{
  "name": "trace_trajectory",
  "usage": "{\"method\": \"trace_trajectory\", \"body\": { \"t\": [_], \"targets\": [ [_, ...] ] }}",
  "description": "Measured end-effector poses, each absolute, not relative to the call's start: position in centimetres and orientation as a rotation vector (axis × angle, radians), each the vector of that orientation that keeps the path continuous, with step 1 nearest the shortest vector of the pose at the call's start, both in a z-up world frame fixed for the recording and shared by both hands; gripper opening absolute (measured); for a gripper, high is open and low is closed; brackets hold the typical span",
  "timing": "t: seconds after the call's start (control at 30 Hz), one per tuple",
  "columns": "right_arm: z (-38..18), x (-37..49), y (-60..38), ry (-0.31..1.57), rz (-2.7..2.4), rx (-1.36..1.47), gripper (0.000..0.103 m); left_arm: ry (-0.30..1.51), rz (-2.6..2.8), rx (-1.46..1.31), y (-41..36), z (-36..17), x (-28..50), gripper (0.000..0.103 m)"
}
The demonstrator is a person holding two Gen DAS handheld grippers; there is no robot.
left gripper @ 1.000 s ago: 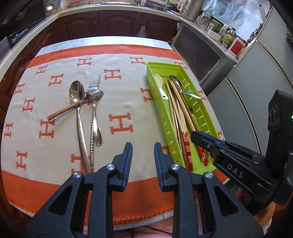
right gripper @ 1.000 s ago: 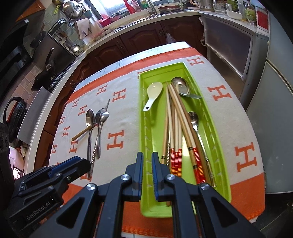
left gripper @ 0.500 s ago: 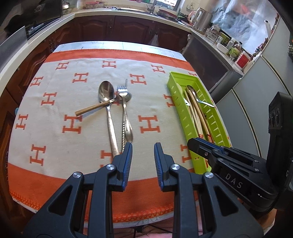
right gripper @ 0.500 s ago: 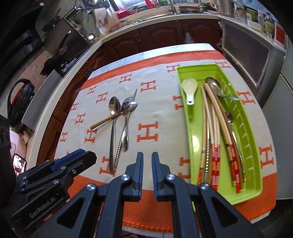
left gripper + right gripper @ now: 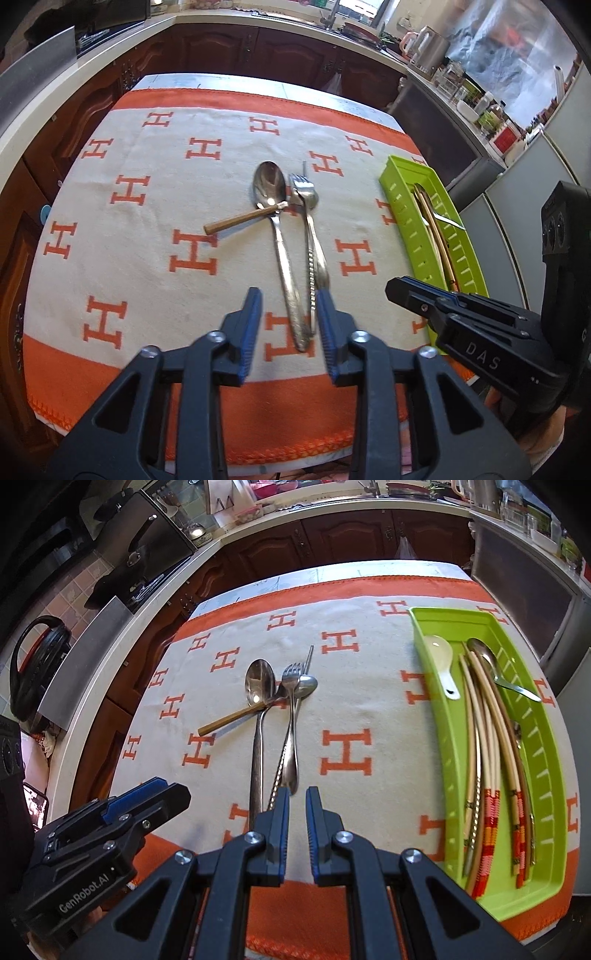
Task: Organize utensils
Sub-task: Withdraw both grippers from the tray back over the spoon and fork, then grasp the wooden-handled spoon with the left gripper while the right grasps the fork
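Kitchen cabinets ring a tabletop (image 5: 207, 79) covered by a cream cloth (image 5: 155, 206) with orange H marks. A green tray (image 5: 546, 760) sits at the right side, already holding chopsticks (image 5: 487, 738), a white spoon (image 5: 441, 661) and a metal spoon (image 5: 495, 668). Loose pieces lie mid-cloth, well apart from the tray: a large spoon (image 5: 284, 258), a fork (image 5: 308, 240), a smaller spoon (image 5: 295, 734) and a wood-handled piece (image 5: 240, 220) lying crosswise under them.

The left gripper (image 5: 290, 325) has its jaws spread wide and holds nothing; in its own view the handle ends of the large spoon and fork lie between its fingers. The long axes of both run away from the jaws, bowls and tines at the far end. The right gripper (image 5: 297, 812) has its jaws nearly together with a narrow gap, holding nothing, and it sits just short of the smaller spoon's handle tip. The left looks better placed to close across the handles; whether it is low enough cannot be told.
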State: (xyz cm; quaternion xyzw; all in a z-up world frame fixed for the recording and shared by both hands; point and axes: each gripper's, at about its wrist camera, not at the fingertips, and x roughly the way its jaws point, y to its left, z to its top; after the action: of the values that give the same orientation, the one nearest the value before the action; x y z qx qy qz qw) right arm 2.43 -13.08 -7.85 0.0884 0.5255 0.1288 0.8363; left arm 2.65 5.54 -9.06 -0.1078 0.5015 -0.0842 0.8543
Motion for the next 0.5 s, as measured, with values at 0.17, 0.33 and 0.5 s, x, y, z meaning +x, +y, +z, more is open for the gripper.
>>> {"method": "trace_trajectory", "body": {
  "t": [0.17, 0.33, 0.5],
  "targets": [
    [-8.5, 4.4, -12.3, 1.112, 0.297, 0.2, 0.009, 1.041, -0.111, -0.24, 9.1, -9.9, 4.7, 0.046],
    [-9.4, 6.6, -11.9, 1.112, 0.326, 0.217, 0.009, 1.068, -0.112, -0.225, 11.0, -11.3, 7.8, 0.046],
    [-10.4, 9.1, -11.8, 1.117, 0.341, 0.232, 0.009, 1.103, -0.161, -0.17, 10.3, -13.0, 10.7, 0.046]
  ]
}}
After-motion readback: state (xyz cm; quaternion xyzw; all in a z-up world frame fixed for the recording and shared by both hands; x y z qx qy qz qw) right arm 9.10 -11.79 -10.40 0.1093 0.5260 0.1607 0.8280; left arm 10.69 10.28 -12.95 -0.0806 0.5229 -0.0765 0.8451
